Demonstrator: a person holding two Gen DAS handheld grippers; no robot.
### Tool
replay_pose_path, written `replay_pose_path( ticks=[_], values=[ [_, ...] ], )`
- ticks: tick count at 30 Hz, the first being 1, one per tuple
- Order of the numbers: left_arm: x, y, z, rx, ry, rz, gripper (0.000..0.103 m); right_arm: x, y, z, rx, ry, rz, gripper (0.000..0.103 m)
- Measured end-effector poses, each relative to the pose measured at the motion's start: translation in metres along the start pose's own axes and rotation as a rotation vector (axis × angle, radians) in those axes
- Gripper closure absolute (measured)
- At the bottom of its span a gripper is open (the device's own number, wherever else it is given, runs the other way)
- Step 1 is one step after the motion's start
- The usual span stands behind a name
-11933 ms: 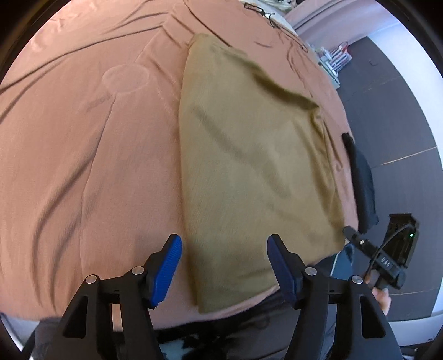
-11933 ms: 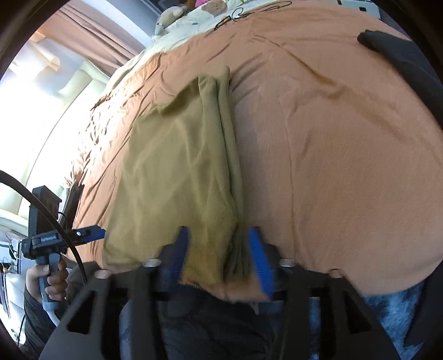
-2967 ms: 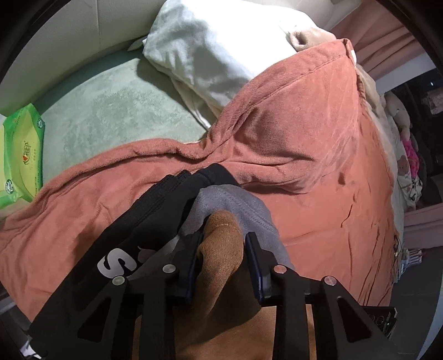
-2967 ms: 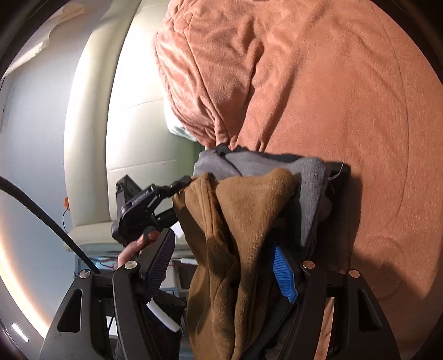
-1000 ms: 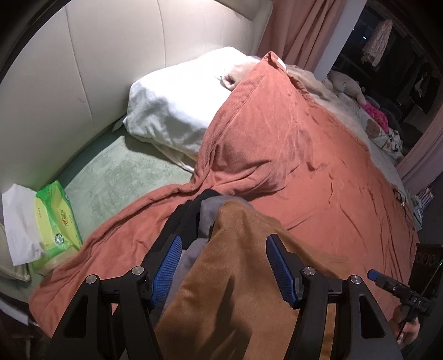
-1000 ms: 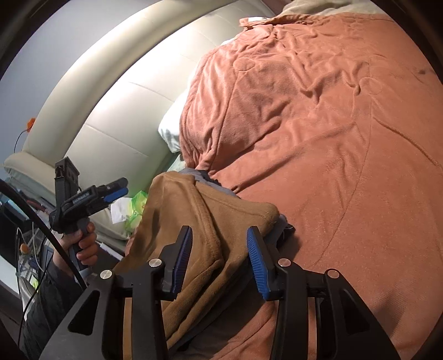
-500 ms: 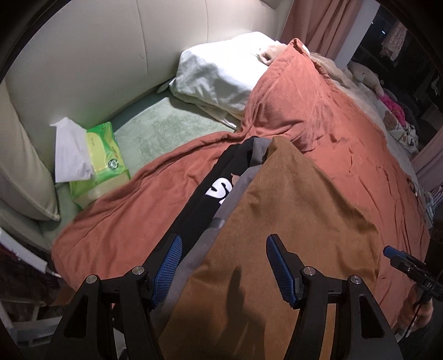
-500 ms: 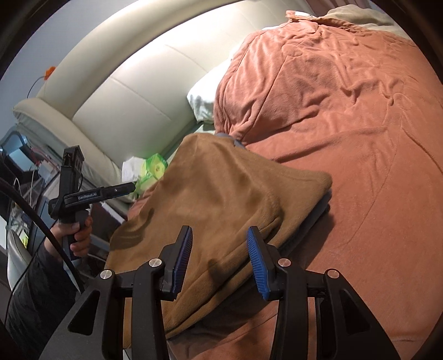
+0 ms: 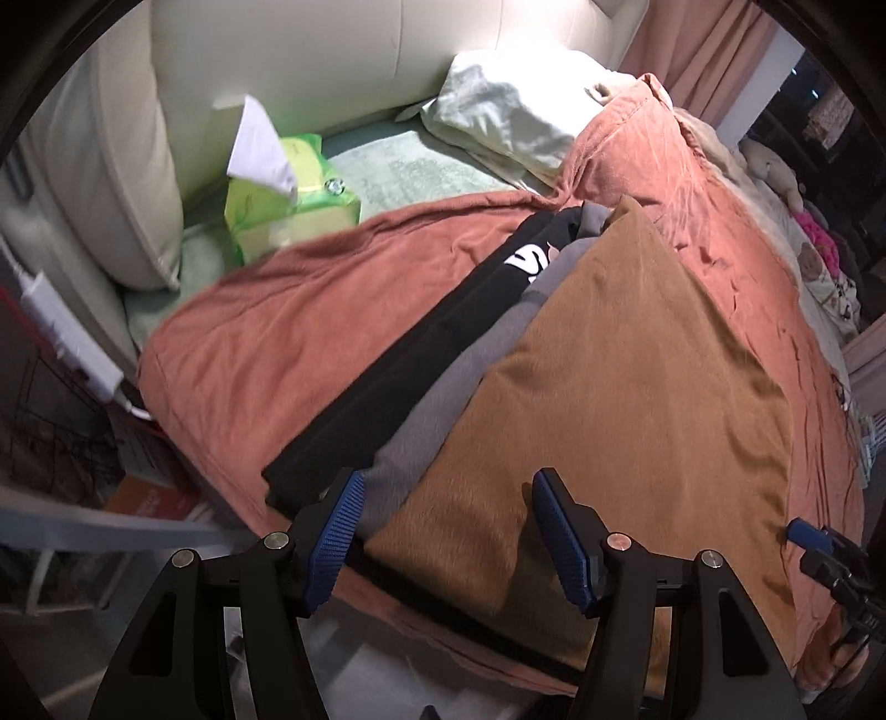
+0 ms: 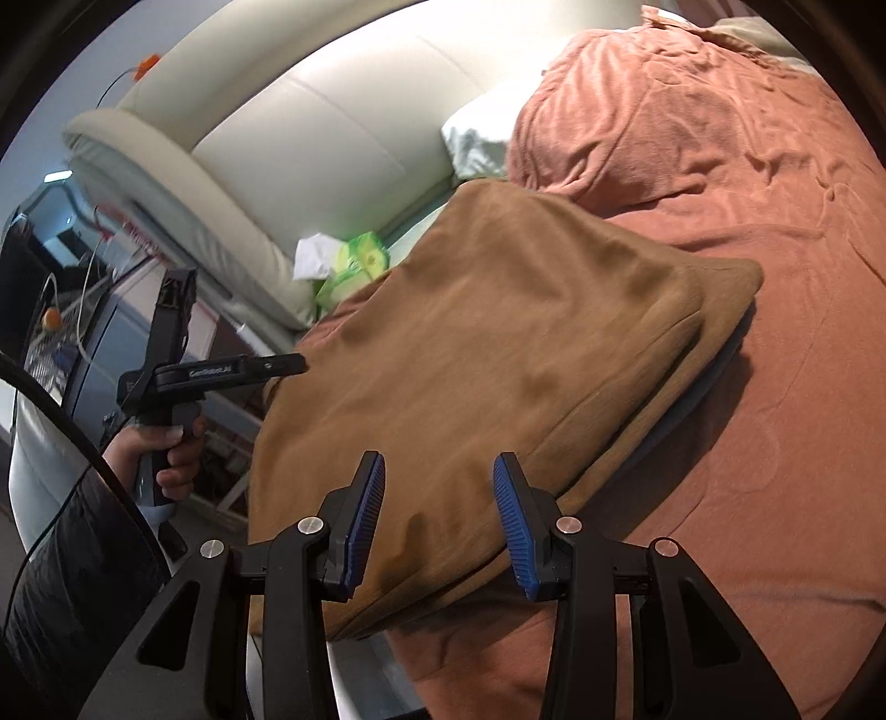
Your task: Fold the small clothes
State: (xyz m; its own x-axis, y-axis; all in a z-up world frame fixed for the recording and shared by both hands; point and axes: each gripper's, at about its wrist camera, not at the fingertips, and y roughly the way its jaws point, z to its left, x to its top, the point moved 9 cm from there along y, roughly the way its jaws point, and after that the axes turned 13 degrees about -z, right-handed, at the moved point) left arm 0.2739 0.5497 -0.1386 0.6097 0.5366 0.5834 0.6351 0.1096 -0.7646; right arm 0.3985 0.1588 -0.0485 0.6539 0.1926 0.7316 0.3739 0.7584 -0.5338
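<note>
Both sets of jaws stand apart with nothing pinched. The left gripper (image 9: 448, 531) is open wide, its blue pads hanging clear above the near edge of the brown garment (image 9: 637, 376), which fills the gap ahead of them. The right gripper (image 10: 437, 515) shows a narrower gap, also empty, with the brown garment (image 10: 487, 343) lying just beyond its pads and running away from them.

That brown piece lies folded and flat, top of a stack. From the left jaws, a grey garment (image 9: 459, 387) peeks out along the brown one's left edge, and a black garment (image 9: 404, 382) with white lettering sticks out further left again. All three rest on the rust blanket (image 9: 288, 332), which spreads ahead of and to both sides of the jaws.

Far ahead of the left jaws and off to the left sits a green tissue pack (image 9: 288, 205) with a white sheet poking up, beside a pale pillow (image 9: 515, 111) against the cream headboard (image 9: 310, 50).

Left of the right jaws, a hand (image 10: 160, 448) grips the handle of the other tool, held off the blanket's edge, beside the stack.
</note>
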Motion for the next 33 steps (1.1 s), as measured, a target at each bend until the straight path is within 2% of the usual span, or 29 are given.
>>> replay_pose_path(
  ticks=[2,4,6,7,8,9,11,14,17,21,23,24,27,33],
  values=[
    [-0.005,-0.004,0.001,-0.017,-0.021,-0.012,0.039,-0.006,-0.001,0.01,-0.003,-0.016,0.001,0.064],
    [-0.008,-0.006,0.001,-0.032,-0.034,-0.02,0.044,-0.012,-0.001,0.019,-0.012,-0.04,-0.001,0.064],
    [-0.012,-0.007,0.001,-0.052,-0.053,-0.013,0.062,-0.018,0.0,0.027,-0.014,-0.055,0.008,0.064],
    [-0.014,-0.007,0.002,-0.059,-0.062,-0.009,0.066,-0.02,0.0,0.028,-0.019,-0.06,0.01,0.064],
    [-0.014,-0.009,0.002,-0.07,-0.068,-0.008,0.077,-0.022,0.001,0.03,-0.026,-0.066,0.012,0.064],
    [-0.015,-0.01,0.002,-0.084,-0.075,-0.012,0.083,-0.023,0.001,0.032,-0.03,-0.068,0.013,0.064],
    [-0.015,-0.014,0.002,-0.092,-0.078,-0.021,0.093,-0.024,0.003,0.033,-0.042,-0.066,0.016,0.064],
    [-0.007,-0.022,0.002,-0.091,-0.081,-0.053,0.095,-0.025,0.003,0.039,-0.051,-0.064,0.015,0.064],
    [0.002,-0.029,0.006,-0.071,-0.088,-0.083,0.095,-0.025,0.003,0.05,-0.049,-0.076,0.011,0.064],
    [-0.009,-0.015,0.015,-0.037,-0.107,-0.03,0.095,-0.039,0.009,0.056,-0.084,-0.121,0.035,0.064],
    [-0.013,-0.013,0.016,-0.037,-0.115,-0.035,0.093,-0.051,0.014,0.054,-0.115,-0.151,0.06,0.064],
    [-0.015,-0.012,0.017,-0.03,-0.112,-0.032,0.085,-0.057,0.016,0.053,-0.13,-0.164,0.072,0.064],
    [-0.017,-0.013,0.021,-0.01,-0.121,-0.025,0.072,-0.069,0.018,0.047,-0.164,-0.171,0.092,0.064],
    [-0.013,-0.034,0.016,0.002,-0.096,-0.051,0.056,-0.067,0.013,0.048,-0.17,-0.118,0.098,0.064]
  ],
)
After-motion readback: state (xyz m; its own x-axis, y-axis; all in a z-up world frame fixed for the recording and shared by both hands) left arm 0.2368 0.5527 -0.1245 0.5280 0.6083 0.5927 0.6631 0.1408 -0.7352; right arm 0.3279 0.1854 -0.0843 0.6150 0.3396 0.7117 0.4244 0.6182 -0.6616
